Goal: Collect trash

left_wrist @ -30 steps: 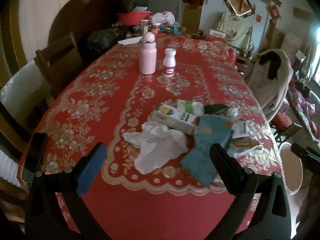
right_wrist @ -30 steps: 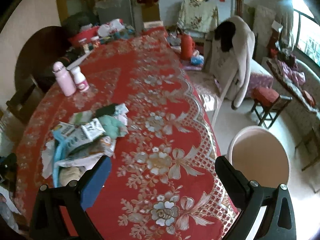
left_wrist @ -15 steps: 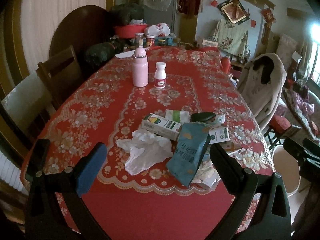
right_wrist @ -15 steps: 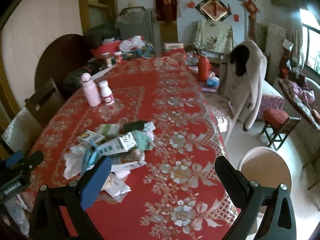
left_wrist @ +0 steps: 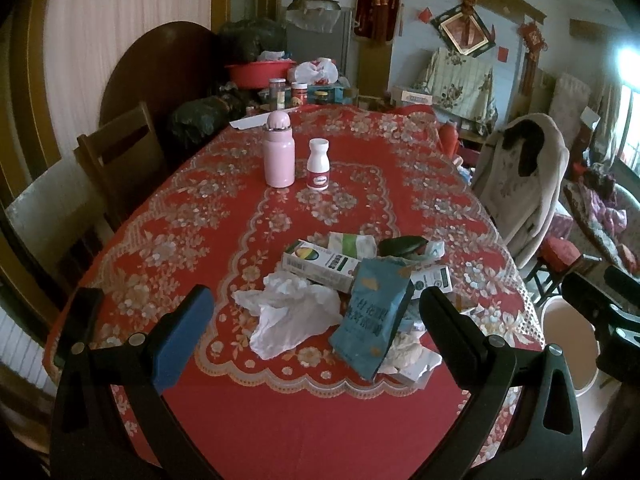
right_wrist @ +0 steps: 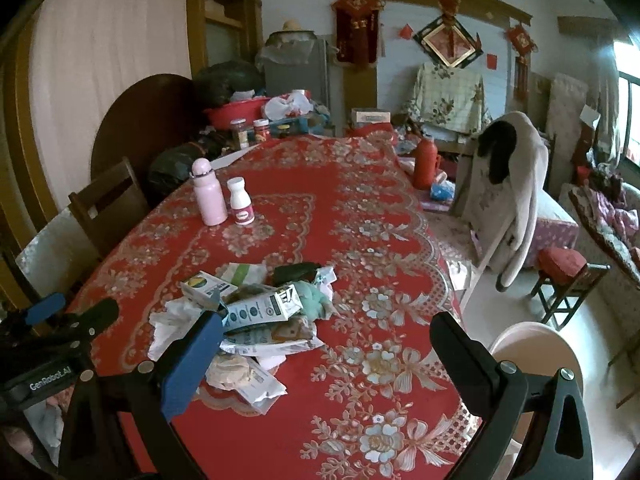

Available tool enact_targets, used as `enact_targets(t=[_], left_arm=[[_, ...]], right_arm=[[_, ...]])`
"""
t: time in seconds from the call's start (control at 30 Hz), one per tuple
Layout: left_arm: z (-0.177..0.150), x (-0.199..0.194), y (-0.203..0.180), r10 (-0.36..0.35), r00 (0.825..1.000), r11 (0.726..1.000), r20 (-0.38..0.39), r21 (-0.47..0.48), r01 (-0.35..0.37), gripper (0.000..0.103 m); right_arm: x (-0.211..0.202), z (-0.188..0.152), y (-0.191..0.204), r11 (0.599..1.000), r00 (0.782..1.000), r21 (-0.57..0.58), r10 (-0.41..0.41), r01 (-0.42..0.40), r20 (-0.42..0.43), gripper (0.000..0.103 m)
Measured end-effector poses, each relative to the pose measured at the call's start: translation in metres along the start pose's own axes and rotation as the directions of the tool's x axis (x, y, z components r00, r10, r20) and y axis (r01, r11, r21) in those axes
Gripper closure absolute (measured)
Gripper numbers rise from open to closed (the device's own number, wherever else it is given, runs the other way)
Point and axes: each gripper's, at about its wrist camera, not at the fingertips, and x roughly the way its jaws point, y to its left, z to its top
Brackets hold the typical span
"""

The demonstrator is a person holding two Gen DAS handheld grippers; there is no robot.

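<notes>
Two grippers are all we hold, over a big table under a red floral tablecloth (left_wrist: 192,216). Our left gripper (left_wrist: 316,316) hangs above the near edge with its jaws spread wide and nothing between them. Our right gripper (right_wrist: 328,340) sits further to the right, jaws likewise wide apart and empty, over the cloth's corner.

Beside the table on the floor we see a pale round bin (right_wrist: 536,356), just off the right-hand edge. A chair draped with a beige coat (right_wrist: 508,204) stands beyond it.

On the near part of the cloth lies the trash pile (left_wrist: 348,288), all touching or overlapping: a teal snack bag (left_wrist: 372,316) leaning on a long white carton (left_wrist: 320,266), a crumpled white tissue (left_wrist: 288,316) to their left, and a dark green wrapper (left_wrist: 402,245) at the back.

Well apart, mid-table, a pink bottle (left_wrist: 279,152) stands upright just beside a small white bottle (left_wrist: 318,164).
</notes>
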Motion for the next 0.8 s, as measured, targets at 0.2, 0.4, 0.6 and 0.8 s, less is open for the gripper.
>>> enact_targets(t=[0.2,0.4,0.6,0.8], left_arm=[[0.0031,-0.0014,0.0009,-0.011,1.0,1.0,0.008,-0.005,0.011,0.001],[0.0037,-0.0024,0.001,-0.012,1.0,1.0,0.013,-0.004,0.012,0.001],[0.0041,-0.0028,-0.0001,-0.014,1.0,1.0,0.011,-0.006,0.014,0.001],[0.0044,-0.0028,-0.0001,-0.013,1.0,1.0,0.011,-0.006,0.013,0.001]], right_arm=[[-0.0033,0.0032,0.0012,1.0,1.0,0.003,0.004,-0.005,0.01,0.0],[-0.0039,0.0035,0.0014,1.0,1.0,0.001,0.006,-0.006,0.011,0.0],[-0.0033,0.0046,0.002,1.0,1.0,0.004,0.004,-0.004,0.012,0.0],[-0.0029,0.0051,0.0021,1.0,1.0,0.004,0.004,-0.004,0.007,0.0]])
